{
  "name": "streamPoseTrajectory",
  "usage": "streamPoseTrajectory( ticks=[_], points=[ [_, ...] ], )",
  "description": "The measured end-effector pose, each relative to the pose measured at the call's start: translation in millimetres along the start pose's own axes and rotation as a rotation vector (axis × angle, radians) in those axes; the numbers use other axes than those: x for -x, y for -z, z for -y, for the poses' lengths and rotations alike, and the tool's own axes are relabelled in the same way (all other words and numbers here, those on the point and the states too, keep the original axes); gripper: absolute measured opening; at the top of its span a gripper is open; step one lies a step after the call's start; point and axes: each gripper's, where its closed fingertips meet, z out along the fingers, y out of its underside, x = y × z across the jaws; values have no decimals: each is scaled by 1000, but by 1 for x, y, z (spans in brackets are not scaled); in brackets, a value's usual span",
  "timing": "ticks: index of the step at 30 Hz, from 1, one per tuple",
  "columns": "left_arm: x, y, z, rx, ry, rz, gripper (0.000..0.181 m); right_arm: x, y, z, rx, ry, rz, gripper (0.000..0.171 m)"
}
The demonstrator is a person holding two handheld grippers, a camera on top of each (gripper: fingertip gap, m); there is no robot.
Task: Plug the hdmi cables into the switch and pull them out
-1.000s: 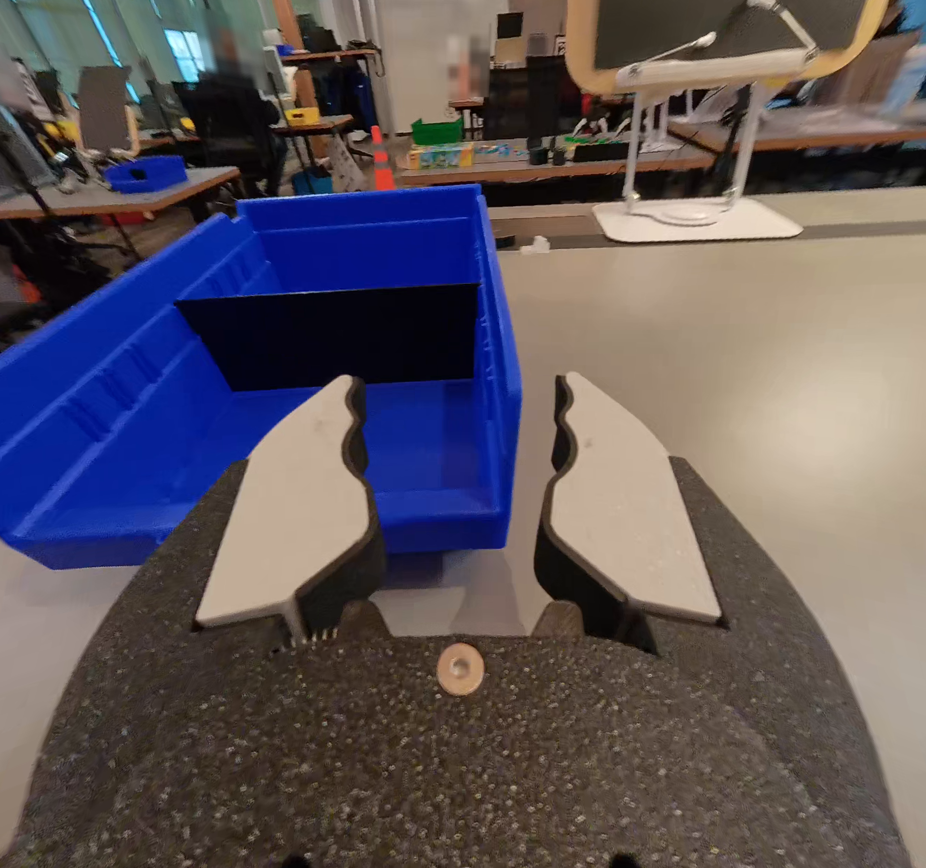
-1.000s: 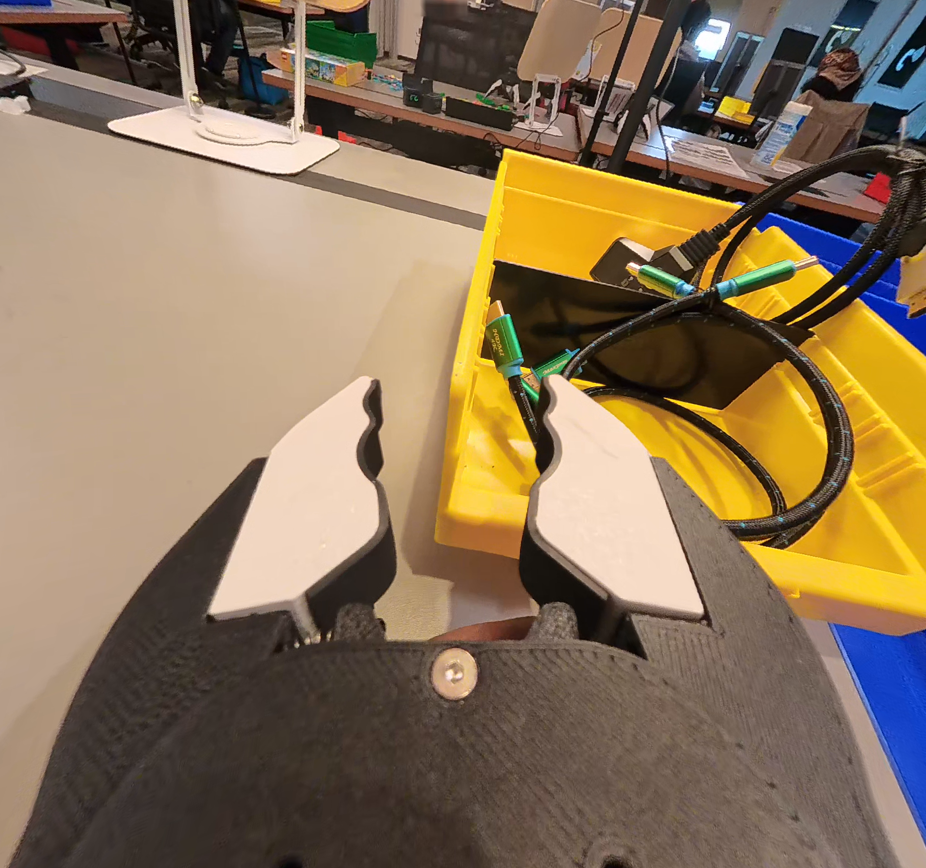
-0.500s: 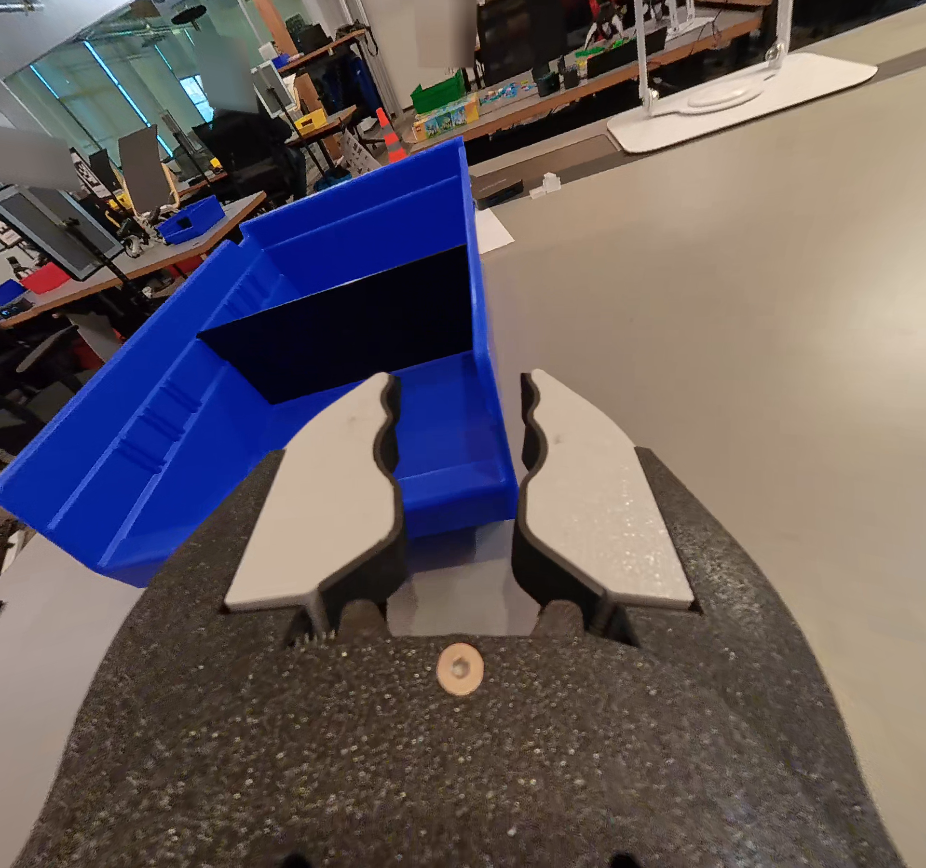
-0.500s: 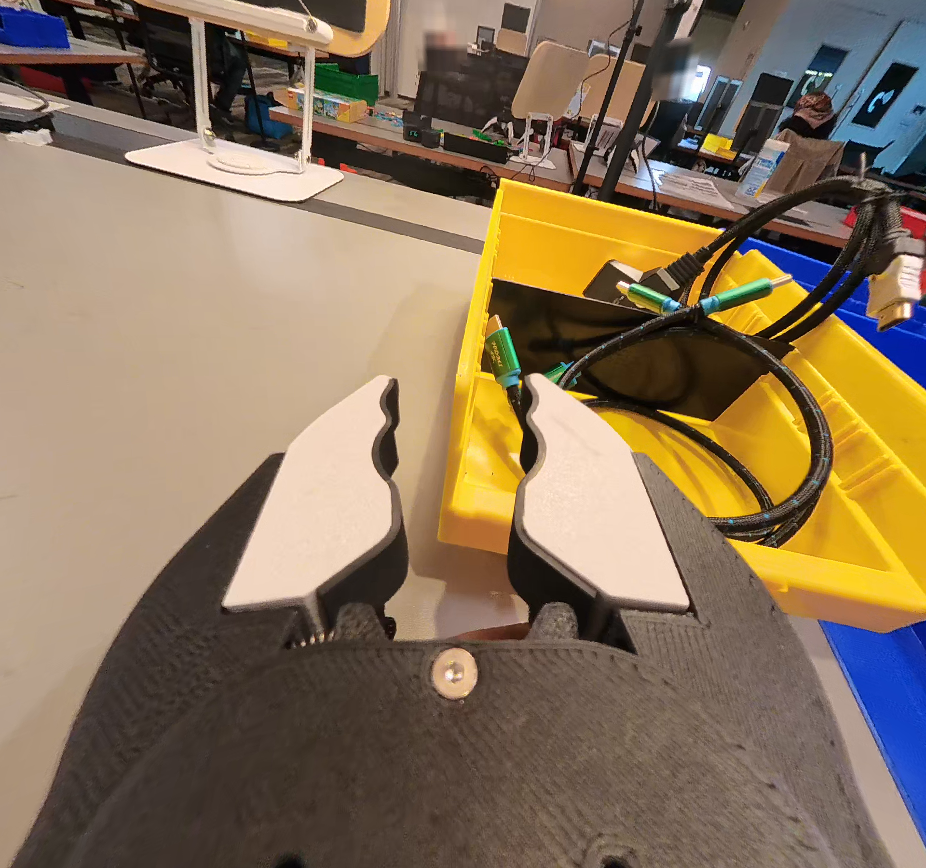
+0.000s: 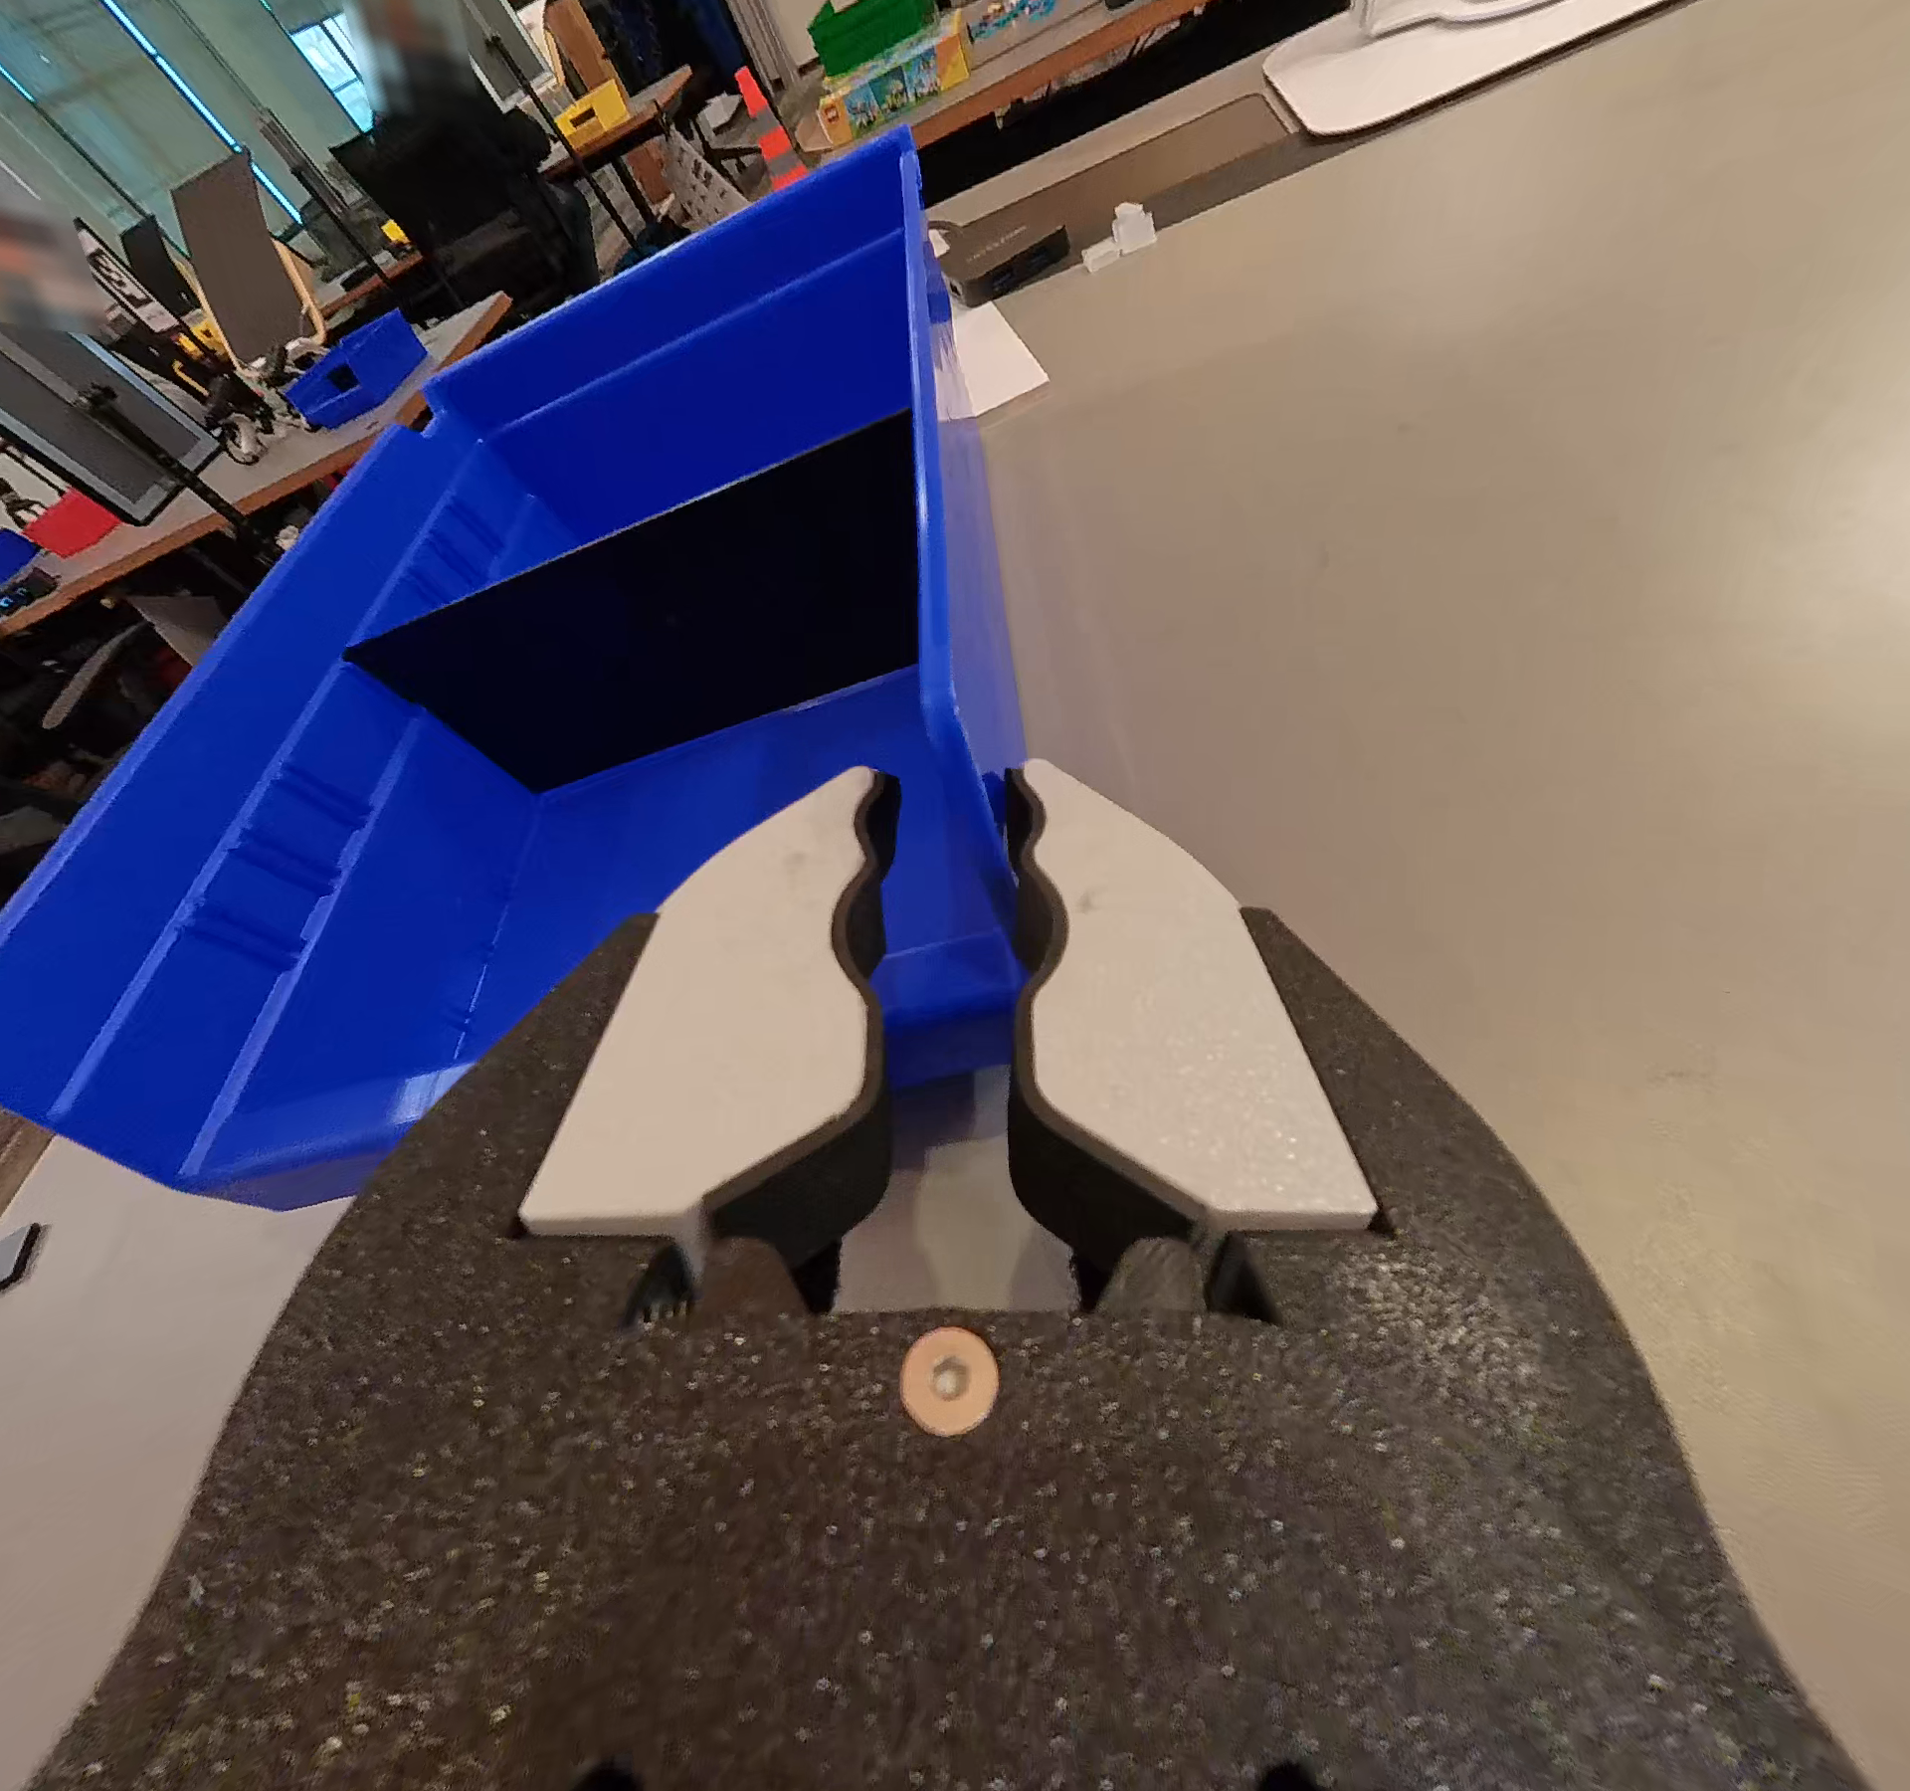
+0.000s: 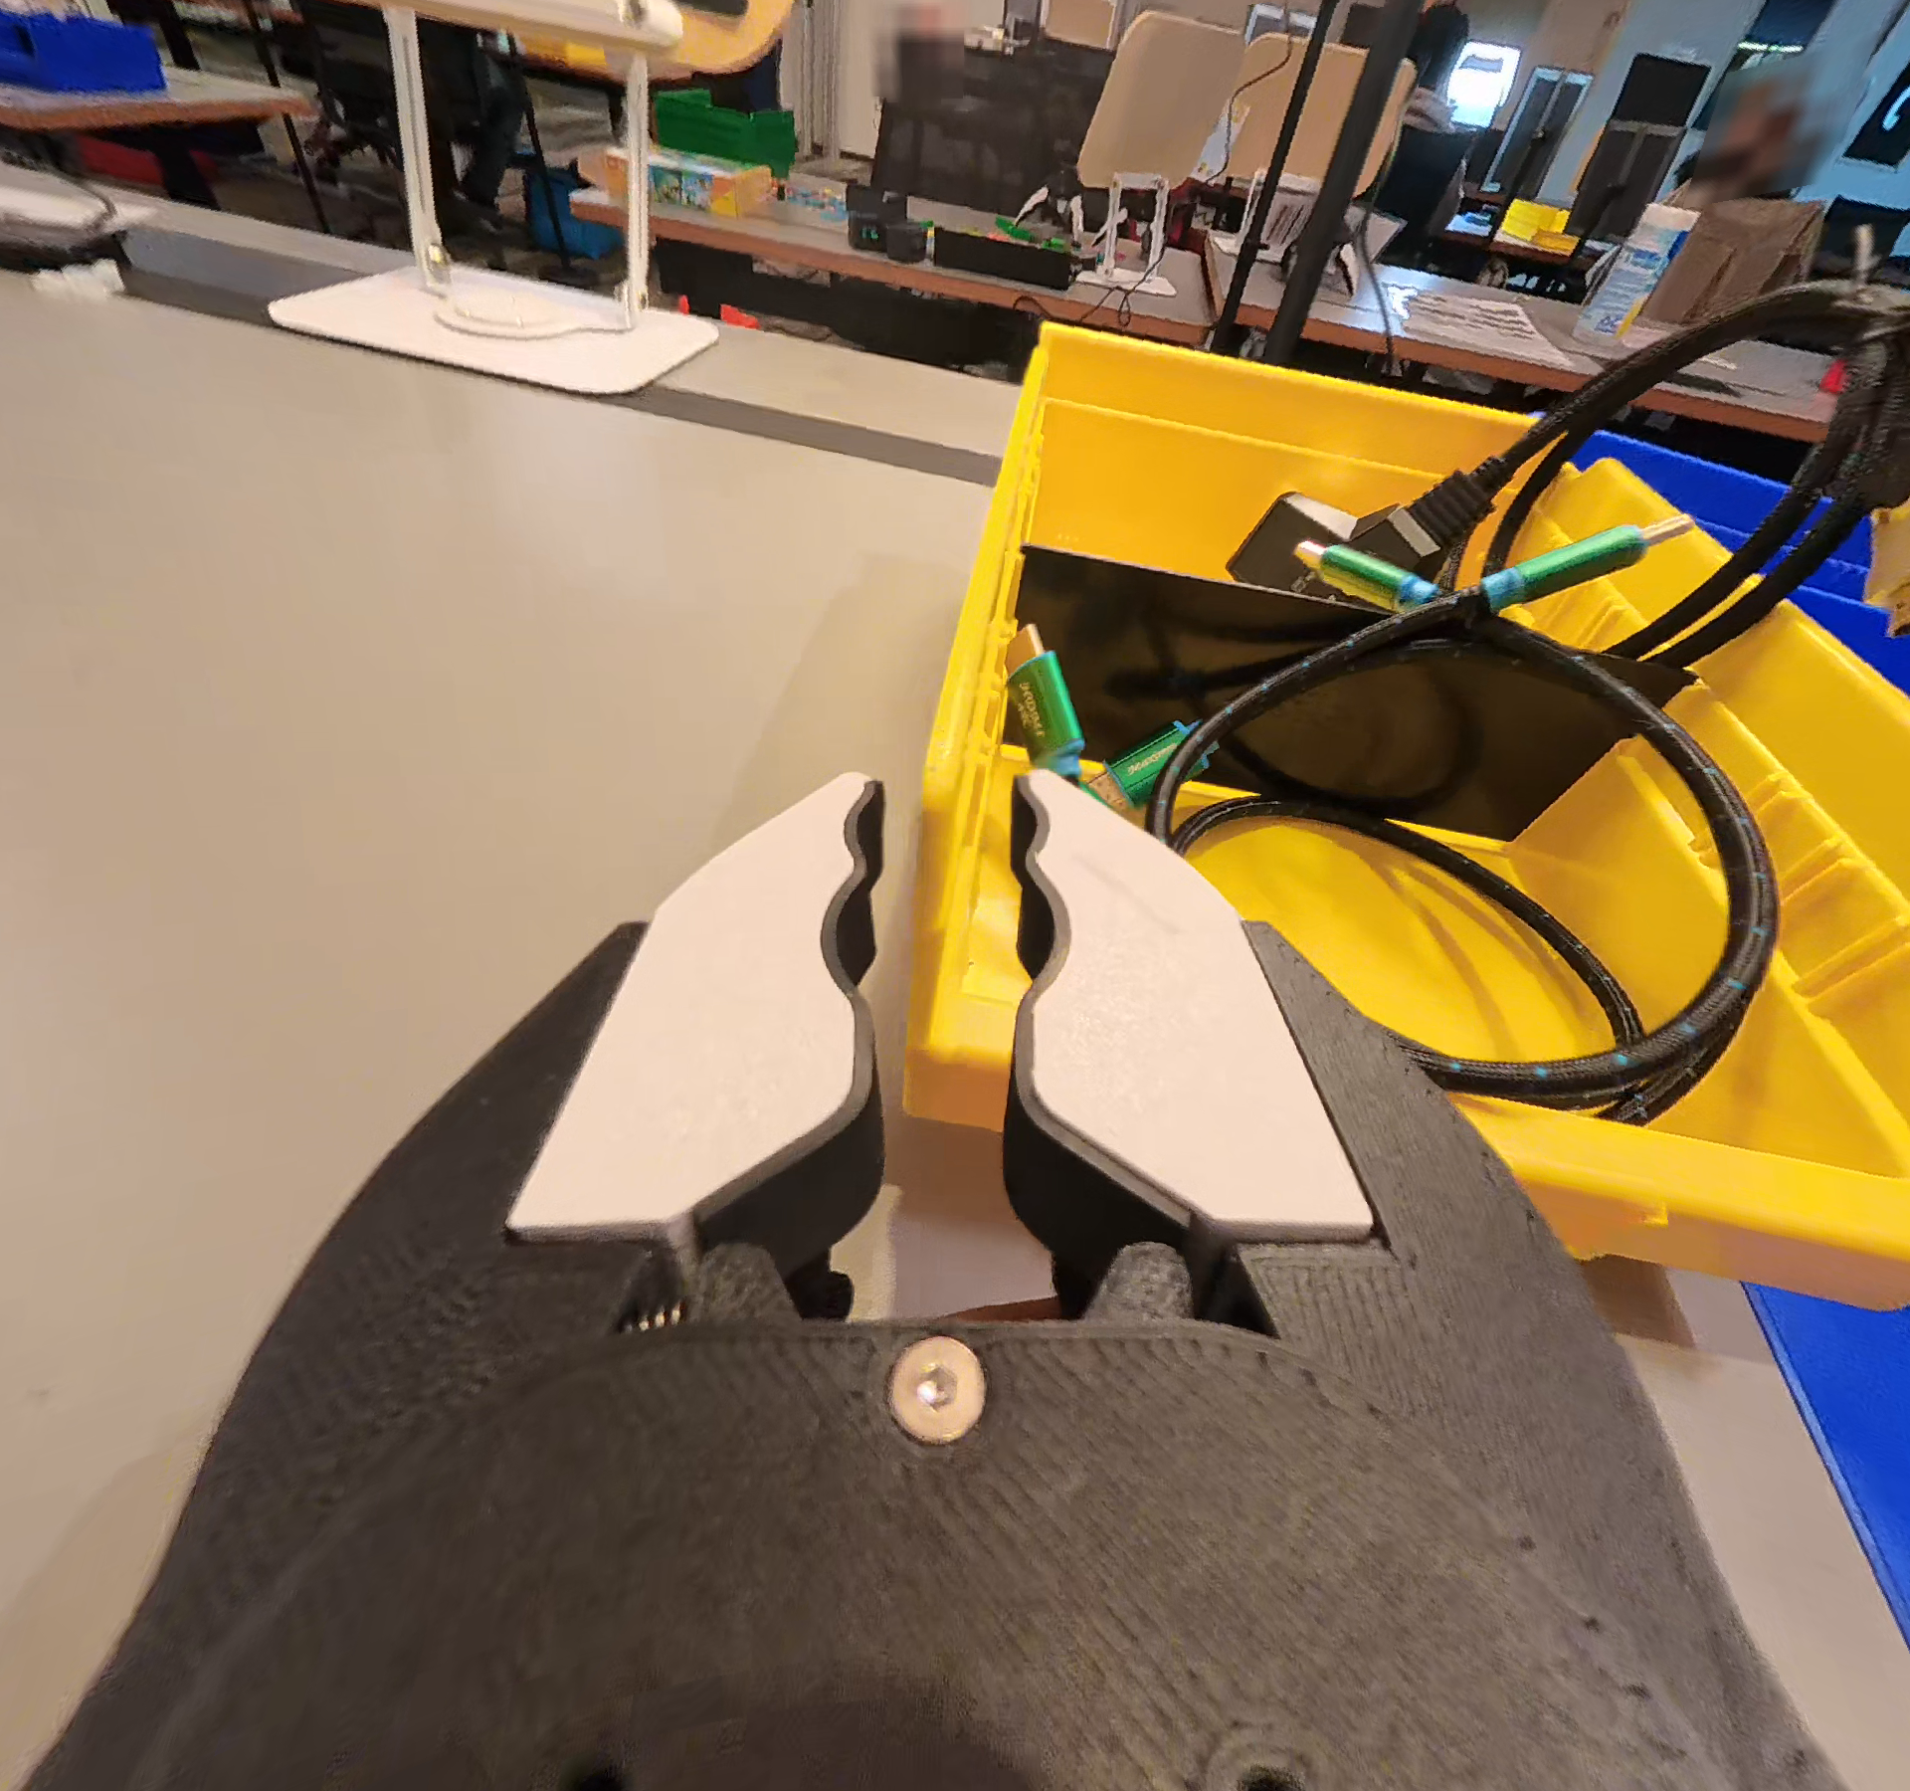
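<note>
In the right wrist view, a yellow bin [image 6: 1189, 460] holds black braided HDMI cables [image 6: 1747, 914] with green plugs [image 6: 1044, 718]. A small black switch box [image 6: 1287, 537] lies in its far part behind a black divider [image 6: 1344, 708], with a black plug at it. My right gripper [image 6: 946, 796] is empty, its jaws a narrow gap apart, above the bin's near left corner. In the left wrist view, my left gripper [image 5: 946, 790] is empty, jaws a narrow gap apart, over the near right corner of an empty blue bin [image 5: 310, 914].
A black divider [image 5: 672, 625] crosses the blue bin. A white stand base [image 6: 496, 335] sits at the table's far side. A dark flat device [image 5: 1008, 258] and white paper [image 5: 992, 361] lie behind the blue bin. Another blue bin [image 6: 1705, 491] stands right of the yellow one. Across from one pair of fingers to the other is roughly 65 centimeters.
Both grippers' jaws have narrowed steadily from wide open to a small gap. The left gripper has tilted and moved nearer the blue bin's right wall. The right gripper has shifted slightly.
</note>
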Motion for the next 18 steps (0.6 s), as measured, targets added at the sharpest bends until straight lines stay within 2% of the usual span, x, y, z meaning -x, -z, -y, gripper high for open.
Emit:
streamPoseTrajectory(
  ticks=[5, 18],
  points=[
    [-2, -1, -1, 12, -6, -16, 7, 1, -6, -7, 60, 88, -73, 4],
    [-26, 13, 4, -61, -70, -164, 6, 6, -6, -6, 53, 59, -7, 5]
  ],
)
